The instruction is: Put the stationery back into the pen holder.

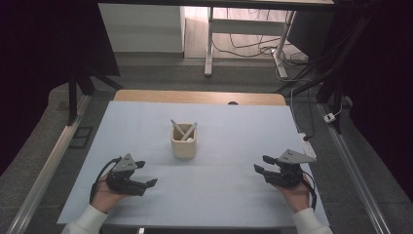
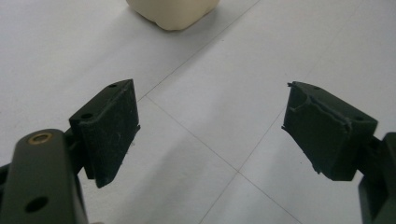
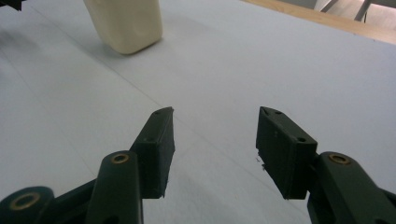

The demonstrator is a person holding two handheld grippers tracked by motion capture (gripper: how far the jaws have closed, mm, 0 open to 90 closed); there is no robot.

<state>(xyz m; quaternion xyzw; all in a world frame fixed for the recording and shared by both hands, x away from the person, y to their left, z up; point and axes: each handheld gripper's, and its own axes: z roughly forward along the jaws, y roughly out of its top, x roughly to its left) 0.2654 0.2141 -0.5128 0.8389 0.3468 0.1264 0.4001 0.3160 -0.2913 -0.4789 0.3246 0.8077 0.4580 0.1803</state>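
Note:
A cream square cup (image 1: 183,144) stands upright in the middle of the pale blue mat (image 1: 146,126), with two white pen-like sticks (image 1: 188,131) leaning inside it. The cup's base appears at the top of the left gripper view (image 2: 173,11) and at the upper left of the right gripper view (image 3: 126,23). My left gripper (image 1: 146,174) rests low at the front left of the mat, jaws wide apart and empty (image 2: 210,133). At the front right, my right gripper (image 1: 263,164) points toward the cup, jaws open with nothing between them (image 3: 215,149).
The table's wooden far edge (image 1: 199,96) borders the mat. Beyond it stand white table legs (image 1: 209,44) and loose cables (image 1: 253,48) on the floor. Metal rails (image 1: 48,161) run along both sides. A white tag (image 1: 308,146) lies at the mat's right edge.

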